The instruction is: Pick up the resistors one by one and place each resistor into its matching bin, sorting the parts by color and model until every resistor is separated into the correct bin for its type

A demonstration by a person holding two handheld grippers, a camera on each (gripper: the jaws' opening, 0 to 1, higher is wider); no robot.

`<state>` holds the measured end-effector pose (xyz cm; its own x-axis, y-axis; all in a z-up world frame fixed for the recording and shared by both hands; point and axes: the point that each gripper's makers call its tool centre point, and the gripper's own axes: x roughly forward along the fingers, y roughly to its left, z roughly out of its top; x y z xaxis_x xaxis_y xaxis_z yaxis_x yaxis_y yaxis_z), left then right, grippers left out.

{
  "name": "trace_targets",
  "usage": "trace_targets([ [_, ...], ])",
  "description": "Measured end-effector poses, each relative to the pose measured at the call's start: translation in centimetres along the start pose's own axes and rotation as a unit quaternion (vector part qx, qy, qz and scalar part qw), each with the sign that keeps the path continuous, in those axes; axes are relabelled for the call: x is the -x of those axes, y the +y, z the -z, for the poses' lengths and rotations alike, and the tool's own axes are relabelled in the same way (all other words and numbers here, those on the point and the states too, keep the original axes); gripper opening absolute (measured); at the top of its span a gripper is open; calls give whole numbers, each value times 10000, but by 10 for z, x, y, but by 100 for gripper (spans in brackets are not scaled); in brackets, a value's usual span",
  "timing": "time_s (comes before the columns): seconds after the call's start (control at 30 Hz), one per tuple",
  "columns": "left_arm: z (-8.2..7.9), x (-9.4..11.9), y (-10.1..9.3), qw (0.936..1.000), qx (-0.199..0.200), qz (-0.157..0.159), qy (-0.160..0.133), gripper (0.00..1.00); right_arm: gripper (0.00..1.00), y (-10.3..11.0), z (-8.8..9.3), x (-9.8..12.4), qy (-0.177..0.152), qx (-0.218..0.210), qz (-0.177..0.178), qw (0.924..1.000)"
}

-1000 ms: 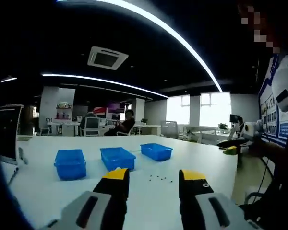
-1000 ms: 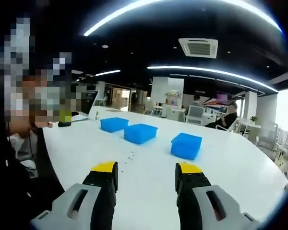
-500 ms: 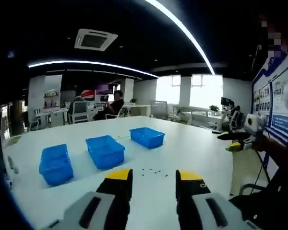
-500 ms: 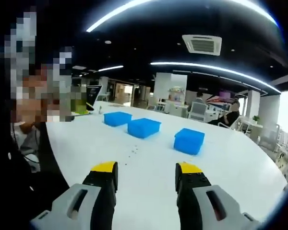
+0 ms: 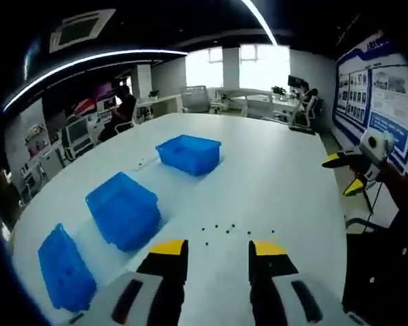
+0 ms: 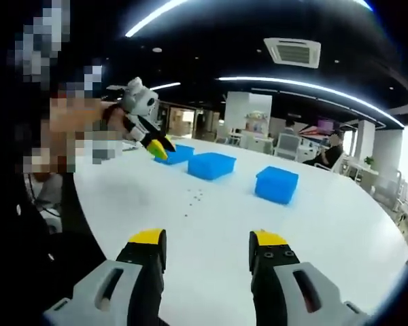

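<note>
- Left gripper view, far left: we see the first blue bin (image 5: pixel 63 268) on the white desk (image 5: pixel 279 176), near its edge.
- Next along: the second blue bin (image 5: pixel 124 210), standing apart from the first.
- Further back: the third blue bin (image 5: pixel 189 152), open side up; we can't tell what's inside.
- Centre: the resistors (image 5: pixel 228 231) lie as small dark specks loose on the desk, just ahead of our left hand-held gripper (image 5: pixel 218 248); colours too small to read.
- Left hand-held gripper: yellow-tipped jaws spread apart, nothing between them, above the desk.
- Far right of this view: the right hand-held gripper (image 5: pixel 350 173) in the air beyond the desk edge, jaws parted.
- Right gripper view, left side: the left hand-held gripper (image 6: pixel 160 146) held up in front of the bins.
- Centre: the three bins in a row, resistors (image 6: pixel 194 198) on the desk in front of them.
- Bottom: right hand-held gripper (image 6: pixel 208 238) jaws apart, holding nothing, well short of the resistors.
- Background: office chairs (image 5: pixel 196 96) and a wall poster (image 5: pixel 377 95).
</note>
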<state>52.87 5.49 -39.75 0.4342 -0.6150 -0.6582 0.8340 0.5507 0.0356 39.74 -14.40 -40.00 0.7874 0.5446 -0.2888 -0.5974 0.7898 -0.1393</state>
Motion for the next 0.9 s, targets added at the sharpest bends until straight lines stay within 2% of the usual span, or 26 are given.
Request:
trace_targets([
  [0.07, 0, -15, 1, 9994, 71, 194, 289, 36, 50, -1, 4, 0, 38, 2, 7, 10000],
  [0.13, 2, -27, 6, 9983, -113, 207, 524, 34, 50, -4, 6, 1, 47, -42, 47, 10000],
  [0.17, 2, -34, 8, 9981, -103, 252, 551, 33, 50, -6, 7, 2, 43, -68, 63, 9999],
  [0.23, 9, -45, 10, 9956, -80, 342, 869, 32, 50, -9, 10, 2, 46, -104, 107, 9999],
  [0.27, 11, -50, 10, 9944, -248, 354, 966, 32, 50, -11, 11, 3, 54, -123, 135, 9998],
  [0.33, 15, -59, 12, 9925, -278, 385, 1124, 30, 50, -13, 13, 4, 57, -163, 174, 9997],
  [0.47, 22, -71, 12, 9891, -298, 497, 1351, 26, 50, -17, 18, 5, 82, -229, 246, 9994],
  [0.67, 32, -75, 13, 9858, -337, 541, 1554, 21, 50, -20, 22, 6, 92, -314, 302, 9990],
  [0.9, 36, -78, 19, 9855, -342, 490, 1591, 16, 50, -19, 24, 5, 83, -348, 290, 9989],
])
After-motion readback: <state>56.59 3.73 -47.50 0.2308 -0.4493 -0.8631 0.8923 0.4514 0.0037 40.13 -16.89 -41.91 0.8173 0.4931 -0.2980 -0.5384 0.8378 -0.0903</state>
